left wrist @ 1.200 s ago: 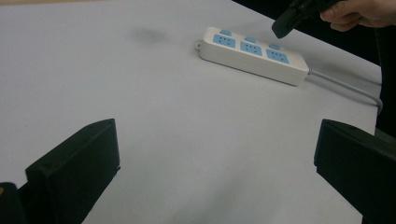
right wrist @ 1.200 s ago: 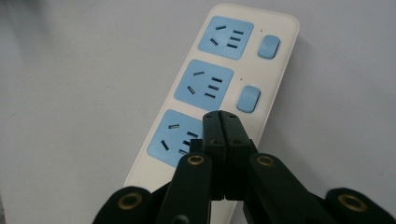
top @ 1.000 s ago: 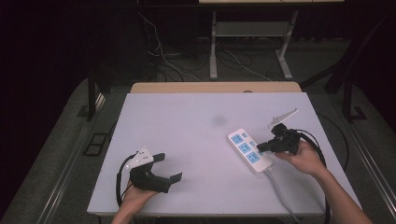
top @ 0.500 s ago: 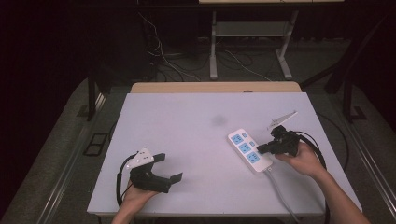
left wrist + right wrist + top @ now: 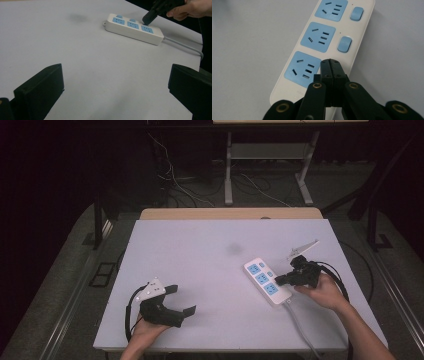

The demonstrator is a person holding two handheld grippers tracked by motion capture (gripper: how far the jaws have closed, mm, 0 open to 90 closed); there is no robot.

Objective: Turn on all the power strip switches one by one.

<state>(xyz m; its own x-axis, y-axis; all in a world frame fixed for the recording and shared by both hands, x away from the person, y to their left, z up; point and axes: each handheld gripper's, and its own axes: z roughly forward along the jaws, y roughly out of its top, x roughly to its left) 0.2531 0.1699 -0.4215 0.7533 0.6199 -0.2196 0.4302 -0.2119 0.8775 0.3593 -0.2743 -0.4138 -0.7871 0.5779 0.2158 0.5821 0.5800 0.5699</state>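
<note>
White plastic power strip (image 5: 267, 281), oblong, three blue sockets, blue switches, grey cord, on table's (image 5: 200, 250) right | right gripper (image 5: 330, 65) jaws pressed together, tips over the nearest switch spot; contact unclear | left gripper (image 5: 182, 300) jaws spread, empty, near-left | table matte pale grey; dark room, cables on floor | print unreadable
</note>
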